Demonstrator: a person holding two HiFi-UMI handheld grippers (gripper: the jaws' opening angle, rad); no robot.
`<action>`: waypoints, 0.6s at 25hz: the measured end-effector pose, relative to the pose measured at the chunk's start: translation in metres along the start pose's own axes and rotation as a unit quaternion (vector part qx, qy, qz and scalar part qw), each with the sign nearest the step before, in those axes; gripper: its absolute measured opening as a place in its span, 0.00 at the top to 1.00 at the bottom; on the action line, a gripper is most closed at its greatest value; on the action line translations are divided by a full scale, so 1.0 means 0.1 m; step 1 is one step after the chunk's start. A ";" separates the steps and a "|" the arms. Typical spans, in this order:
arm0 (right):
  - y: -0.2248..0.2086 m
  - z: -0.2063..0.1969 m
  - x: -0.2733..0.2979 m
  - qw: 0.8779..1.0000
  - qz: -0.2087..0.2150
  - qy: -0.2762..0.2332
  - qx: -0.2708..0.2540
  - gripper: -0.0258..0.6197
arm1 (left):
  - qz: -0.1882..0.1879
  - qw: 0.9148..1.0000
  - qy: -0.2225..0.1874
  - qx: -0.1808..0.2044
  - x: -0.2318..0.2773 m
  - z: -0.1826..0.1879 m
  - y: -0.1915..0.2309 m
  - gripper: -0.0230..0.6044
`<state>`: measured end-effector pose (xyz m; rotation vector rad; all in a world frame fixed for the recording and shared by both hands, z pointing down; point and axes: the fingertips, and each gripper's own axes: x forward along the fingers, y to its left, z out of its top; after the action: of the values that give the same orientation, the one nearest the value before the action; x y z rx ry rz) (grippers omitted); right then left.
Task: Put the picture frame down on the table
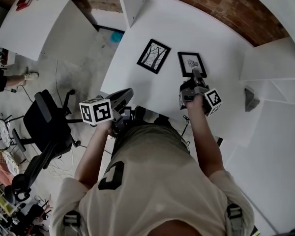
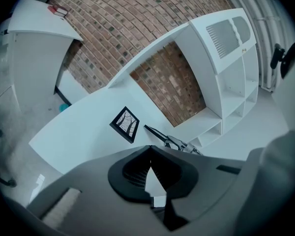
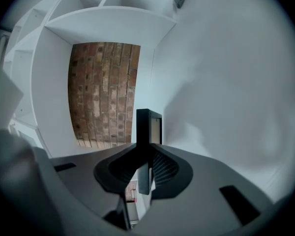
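The person's pale beige shirt (image 1: 152,181) lies nearest the head camera, with both forearms reaching forward. To the left, a black wheeled office chair (image 1: 44,117) stands on the grey concrete floor (image 1: 83,68).

The left tongs (image 1: 129,92) hang at the near edge of the wide white bench (image 1: 221,38). Their jaws are pressed together with nothing between them.

The right tongs (image 1: 195,73) reach further over the bench and are clamped on the near edge of a small black-rimmed picture frame holding a pale print (image 1: 191,63). In the right gripper view this frame runs edge-on between the pads and juts out beyond them. In the head view it shows face up over the bench top. No view shows whether its far edge touches the surface.

Just to its left, and apart from it, a second black frame with a picture of bare trees (image 1: 154,56) lies flat on the bench at a slant.

Beyond the bench rises a red-brown brick wall (image 1: 226,4). A white shelf unit with open compartments (image 2: 231,82) stands against it on the right.
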<state>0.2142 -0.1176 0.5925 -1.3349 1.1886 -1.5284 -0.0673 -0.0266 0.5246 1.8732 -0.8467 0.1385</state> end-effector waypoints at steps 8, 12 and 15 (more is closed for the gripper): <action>-0.15 -0.04 0.15 0.999 -0.021 -0.008 -0.031 0.87 | 0.004 1.000 -0.010 -0.009 -0.12 0.04 0.12 0.96; -0.26 -0.08 0.19 0.998 -0.043 -0.002 -0.040 0.87 | 0.010 1.000 -0.020 -0.013 -0.18 0.11 0.23 0.96; -0.27 -0.12 0.20 0.998 -0.048 0.010 -0.047 0.87 | 0.037 0.999 -0.033 -0.008 -0.30 0.20 0.42 0.96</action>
<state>0.1996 -0.1270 0.6237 -1.4613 1.2374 -1.5733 -0.1206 -0.0380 0.5341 1.8410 -0.9601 0.1167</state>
